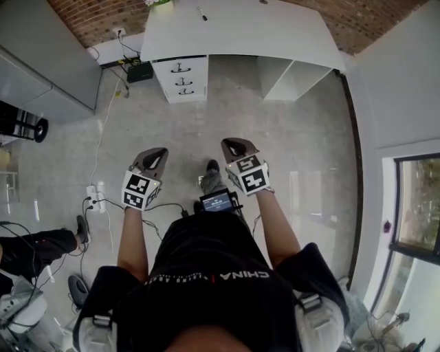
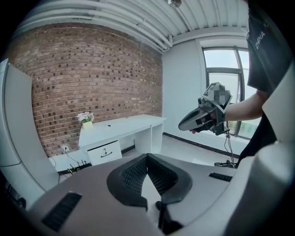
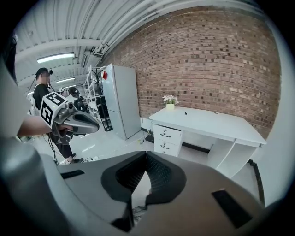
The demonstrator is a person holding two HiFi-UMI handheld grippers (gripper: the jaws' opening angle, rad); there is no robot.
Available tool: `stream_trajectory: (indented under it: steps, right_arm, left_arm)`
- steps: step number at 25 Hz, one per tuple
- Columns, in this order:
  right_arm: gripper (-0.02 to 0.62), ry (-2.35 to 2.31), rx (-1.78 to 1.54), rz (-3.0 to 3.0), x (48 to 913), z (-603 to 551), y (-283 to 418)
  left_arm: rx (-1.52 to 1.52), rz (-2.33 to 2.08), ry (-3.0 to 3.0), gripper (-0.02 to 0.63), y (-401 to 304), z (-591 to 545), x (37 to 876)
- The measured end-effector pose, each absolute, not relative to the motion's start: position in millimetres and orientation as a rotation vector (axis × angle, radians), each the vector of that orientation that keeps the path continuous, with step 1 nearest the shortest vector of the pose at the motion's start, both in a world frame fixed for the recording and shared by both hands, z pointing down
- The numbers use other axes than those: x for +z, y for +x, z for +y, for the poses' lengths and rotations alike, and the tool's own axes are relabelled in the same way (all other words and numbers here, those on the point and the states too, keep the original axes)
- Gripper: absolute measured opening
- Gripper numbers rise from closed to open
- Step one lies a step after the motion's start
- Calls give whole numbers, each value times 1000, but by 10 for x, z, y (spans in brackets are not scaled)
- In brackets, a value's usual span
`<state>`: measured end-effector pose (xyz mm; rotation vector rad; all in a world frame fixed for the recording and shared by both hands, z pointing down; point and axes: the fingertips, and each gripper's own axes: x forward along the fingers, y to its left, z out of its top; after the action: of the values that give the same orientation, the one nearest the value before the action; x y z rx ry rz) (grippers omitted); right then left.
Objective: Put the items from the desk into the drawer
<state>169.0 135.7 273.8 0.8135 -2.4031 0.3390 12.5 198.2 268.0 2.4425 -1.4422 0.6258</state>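
The white desk (image 1: 240,31) stands far ahead against the brick wall, with its drawer unit (image 1: 182,79) shut on the left side. A small dark item (image 1: 202,13) lies on the desktop, and a flower pot (image 3: 170,101) stands at its back corner. I hold both grippers over the floor, well short of the desk. The left gripper (image 1: 155,159) is shut with nothing in it; its tips meet at the left gripper (image 2: 147,156). The right gripper (image 1: 237,148) is likewise shut and empty, seen as the right gripper (image 3: 146,154).
A tall grey cabinet (image 3: 120,99) stands left of the desk. A power strip with cables (image 1: 93,196) lies on the floor at my left, and a black box (image 1: 140,71) beside the drawers. Another person's leg (image 1: 41,244) shows at far left. A window (image 1: 416,206) is at right.
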Motion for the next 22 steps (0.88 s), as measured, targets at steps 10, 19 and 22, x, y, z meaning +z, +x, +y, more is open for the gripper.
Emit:
stream_trajectory:
  steps: [10,19,22]
  right_arm:
    - [15,813,307,-2410,2609,1523,2117]
    - [15,769,282,-2457,2481,1325,2667]
    - [15,766,265,-2472,2428,1259,2771]
  left_arm:
    - [660,-1448,2440,12,594,2285,2755]
    - [660,-1511,2410,12,1172,2042,2665]
    - [651,-1517,2419,12,1331,1942,2584]
